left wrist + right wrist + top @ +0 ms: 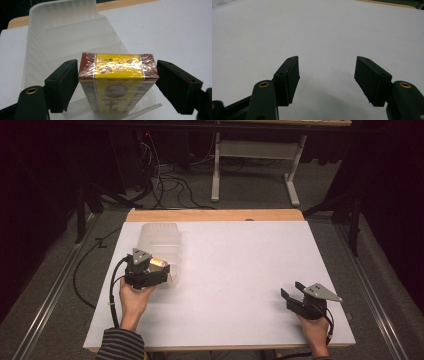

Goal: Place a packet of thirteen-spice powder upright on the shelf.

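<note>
A small yellow and dark red box [117,82], wrapped in shiny film, stands upright between the jaws of my left gripper [117,72]. Both pads touch its sides, so the gripper is shut on it. The box [158,264] is at the near end of a clear plastic container [62,30], which has ribbed steps inside. In the high view the left gripper [159,270] is at the table's left, over the container [160,237]. My right gripper [292,290] rests near the front right, open with nothing in it. Its jaws [327,67] stand wide apart above the bare white surface.
The white tabletop [240,260] has a wooden strip [215,215] along its far edge. Beyond it stand the white legs of another table [250,150], with cables [170,185] on the grey floor. Metal rails run along both sides.
</note>
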